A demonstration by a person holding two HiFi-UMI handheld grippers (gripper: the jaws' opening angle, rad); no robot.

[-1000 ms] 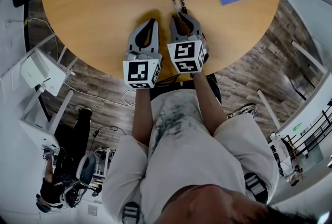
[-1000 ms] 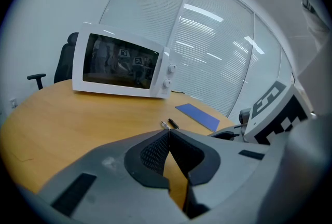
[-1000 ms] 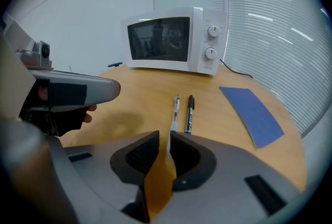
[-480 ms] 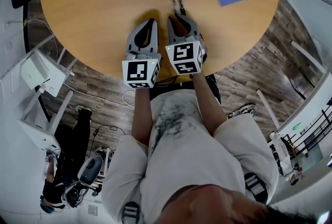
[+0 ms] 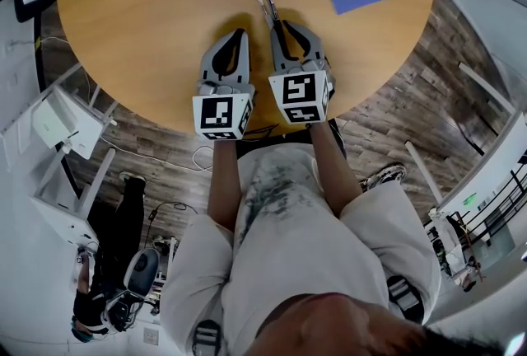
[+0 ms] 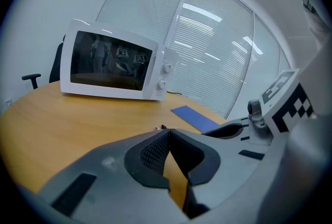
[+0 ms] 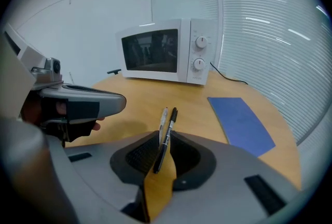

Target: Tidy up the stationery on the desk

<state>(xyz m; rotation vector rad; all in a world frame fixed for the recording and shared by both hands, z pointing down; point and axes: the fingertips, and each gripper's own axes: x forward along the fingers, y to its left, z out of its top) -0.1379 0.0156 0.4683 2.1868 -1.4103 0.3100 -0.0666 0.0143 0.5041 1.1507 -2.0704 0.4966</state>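
Right gripper: jaws drawn narrow onto the near end of the black pen. The pen points away across the desk toward the microwave. Whether its far end rests on the desk cannot be told.

Left gripper: jaws pressed together with nothing between them, held over the near edge of the desk, just beside the right one.

Risks, as judged:
- The grip sits at 1 end of the pen, so the long free length could swing or slip out on lifting.
- The clear pen lies just beside the black one, nearly parallel. Whether a jaw touches it cannot be told. It could be dragged or rolled toward the desk edge when the black pen moves.
- No holder or tray shows in any view, so the destination is unconfirmed. Setting the pen down by the blue sheet is only a guess.

Count: 2 pens (1 black, 1 clear), 1 blue sheet, 1 microwave, 2 grippers
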